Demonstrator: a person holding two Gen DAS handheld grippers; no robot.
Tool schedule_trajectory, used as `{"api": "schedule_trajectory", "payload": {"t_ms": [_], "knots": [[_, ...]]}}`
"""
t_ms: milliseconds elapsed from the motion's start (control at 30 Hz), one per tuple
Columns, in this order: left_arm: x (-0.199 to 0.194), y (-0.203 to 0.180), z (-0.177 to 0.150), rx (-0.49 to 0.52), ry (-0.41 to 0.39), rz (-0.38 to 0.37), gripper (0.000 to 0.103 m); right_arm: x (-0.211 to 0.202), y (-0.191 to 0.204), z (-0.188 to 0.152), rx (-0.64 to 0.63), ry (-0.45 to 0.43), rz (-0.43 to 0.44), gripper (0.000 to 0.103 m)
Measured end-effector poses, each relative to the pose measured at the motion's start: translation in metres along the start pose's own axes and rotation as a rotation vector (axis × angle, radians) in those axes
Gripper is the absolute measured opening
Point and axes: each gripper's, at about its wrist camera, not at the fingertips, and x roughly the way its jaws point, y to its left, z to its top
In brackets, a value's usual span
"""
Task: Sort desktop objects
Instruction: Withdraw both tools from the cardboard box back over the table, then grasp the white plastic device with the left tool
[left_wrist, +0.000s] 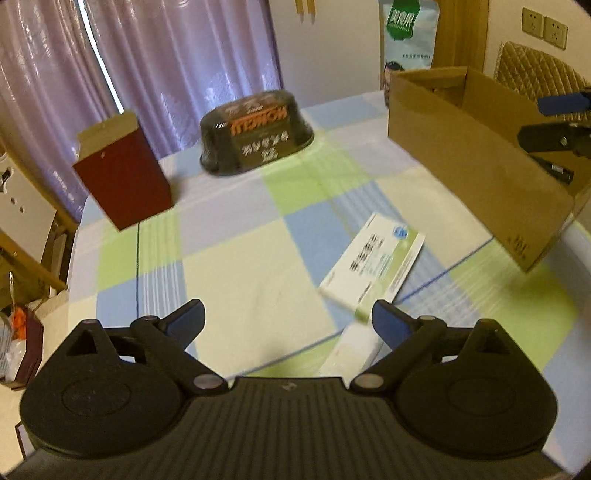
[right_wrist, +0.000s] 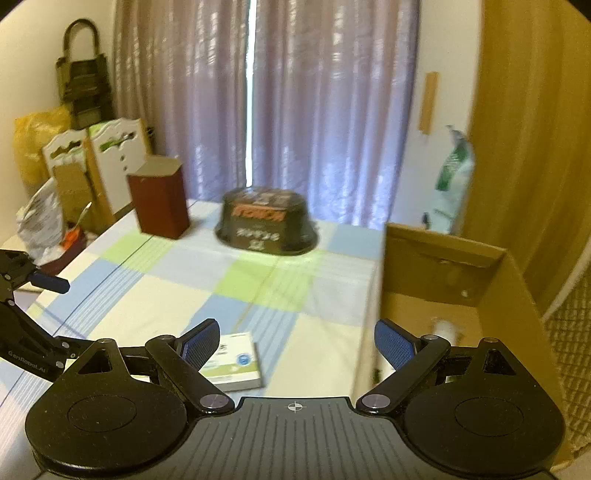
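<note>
The flat white-and-green printed carton (left_wrist: 371, 267) is lying on the blue, green and cream checked tablecloth (left_wrist: 240, 266), just ahead of the left gripper (left_wrist: 288, 319), whose blue-padded fingers are standing wide apart and empty. The right gripper (right_wrist: 295, 341) is hovering likewise spread beside the open brown cardboard box (right_wrist: 443, 280). Farther back, the dark oval packaged bowl (left_wrist: 255, 133) and the upright maroon paper box (left_wrist: 123, 173) are standing well apart.
</note>
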Motion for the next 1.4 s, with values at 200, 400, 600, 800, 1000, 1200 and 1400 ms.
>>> {"api": "schedule_trajectory", "payload": {"t_ms": [200, 400, 600, 800, 1000, 1200, 1400], "knots": [[0.0, 0.012, -0.026, -0.024, 0.034, -0.003, 0.096, 0.019, 0.023, -0.006, -0.06, 0.058, 0.044, 0.093], [0.008, 0.007, -0.045, 0.03, 0.046, -0.058, 0.095, 0.034, 0.036, -0.02, -0.073, 0.13, 0.066, 0.093], [0.022, -0.008, -0.055, 0.123, 0.052, -0.139, 0.095, 0.045, 0.044, -0.032, -0.069, 0.181, 0.071, 0.093], [0.043, -0.017, -0.058, 0.209, 0.077, -0.197, 0.086, 0.058, 0.047, -0.038, -0.041, 0.217, 0.073, 0.093], [0.063, -0.012, -0.056, 0.207, 0.12, -0.233, 0.065, 0.071, 0.049, -0.039, -0.017, 0.241, 0.073, 0.093], [0.072, -0.009, -0.056, 0.197, 0.145, -0.268, 0.043, 0.089, 0.051, -0.039, 0.005, 0.263, 0.066, 0.093], [0.069, -0.004, -0.058, 0.149, 0.148, -0.276, 0.036, 0.111, 0.051, -0.036, 0.074, 0.293, 0.063, 0.093]]}}
